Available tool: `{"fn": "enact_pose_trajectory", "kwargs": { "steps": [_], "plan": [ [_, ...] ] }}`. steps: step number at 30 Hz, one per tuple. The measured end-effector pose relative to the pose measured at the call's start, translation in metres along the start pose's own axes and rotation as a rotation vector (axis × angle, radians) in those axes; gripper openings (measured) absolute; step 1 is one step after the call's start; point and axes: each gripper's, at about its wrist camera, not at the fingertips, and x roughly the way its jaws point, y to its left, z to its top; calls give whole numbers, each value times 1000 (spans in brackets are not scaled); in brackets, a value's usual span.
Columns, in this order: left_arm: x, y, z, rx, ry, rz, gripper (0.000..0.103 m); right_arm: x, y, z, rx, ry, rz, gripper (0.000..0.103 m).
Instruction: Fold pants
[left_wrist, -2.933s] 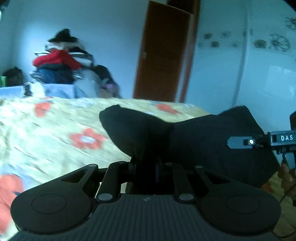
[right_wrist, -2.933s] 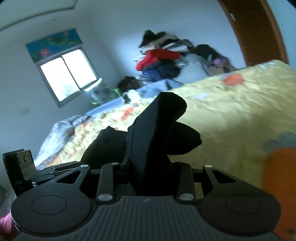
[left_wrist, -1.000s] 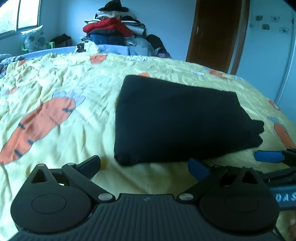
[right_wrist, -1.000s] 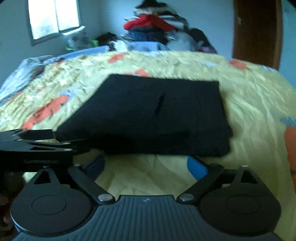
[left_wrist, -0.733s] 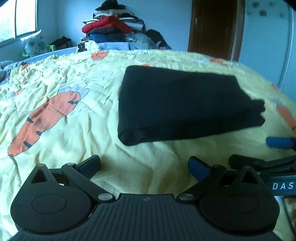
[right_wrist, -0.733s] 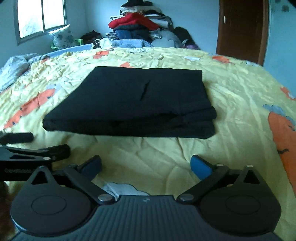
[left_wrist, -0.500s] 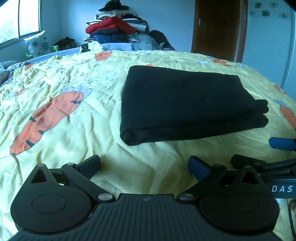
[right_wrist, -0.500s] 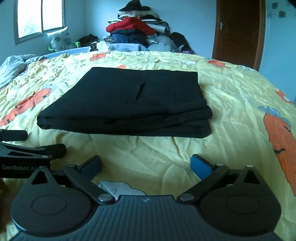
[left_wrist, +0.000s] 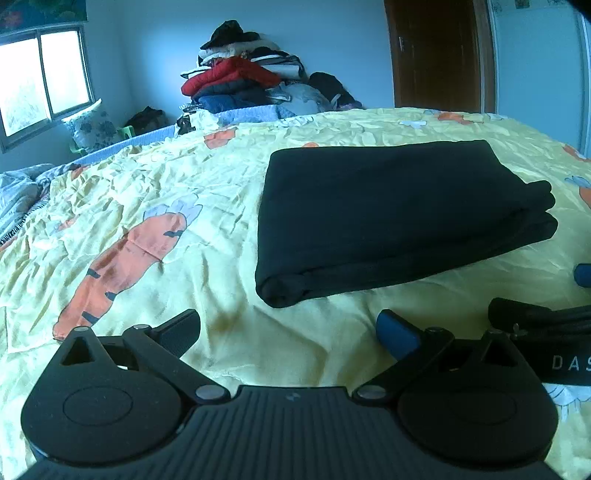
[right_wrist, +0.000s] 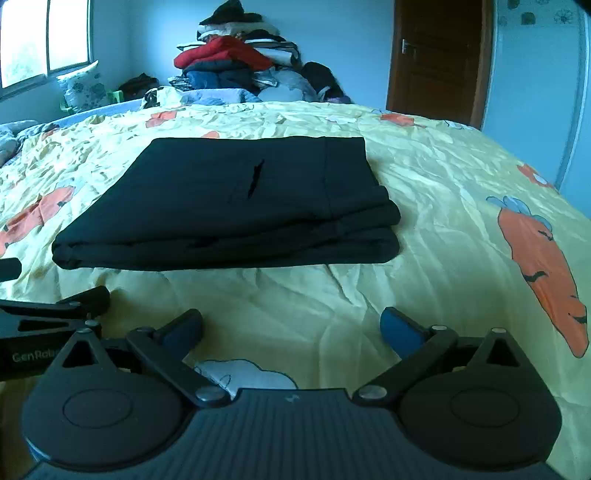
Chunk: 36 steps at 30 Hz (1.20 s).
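the black pants (left_wrist: 391, 210) lie folded into a thick, soft-edged rectangle in the centre of both frames, resting flat on a crinkled yellow bedspread (left_wrist: 221, 206) printed with orange carrots and pale clouds. in the right wrist view the stacked layers show along the near edge as rounded, matte rolls, and a short slit-like pocket opening marks the top panel of the pants (right_wrist: 236, 206). the left gripper (left_wrist: 288, 328) sits at the bottom of its frame, its jaws spread wide and holding nothing, with ribbed black plastic housing, round pivot discs and blue pads on the fingertips (left_wrist: 397, 332). the right gripper (right_wrist: 291, 328) is likewise spread apart and empty, just short of the pants' near edge, hovering over the bedspread (right_wrist: 443, 221). each gripper shows at the side of the other's view: the right gripper (left_wrist: 543, 321) at lower right, the left gripper (right_wrist: 55, 302) at lower left. a lumpy pile of clothes (left_wrist: 243, 81) in red, blue and white rises at upper centre, with a brown wooden door (left_wrist: 439, 55) at upper right and a bright window (left_wrist: 44, 81) at upper left.
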Motion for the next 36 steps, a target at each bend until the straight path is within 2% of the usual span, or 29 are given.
{"fn": "enact_pose_trajectory", "kwargs": {
  "steps": [8, 36],
  "plan": [
    [7, 17, -2, -114, 38, -70, 103, 0, 1, -1, 10, -2, -13, 103],
    [7, 17, -2, -122, 42, -72, 103, 0, 1, -1, 10, -4, -13, 103]
  ]
}}
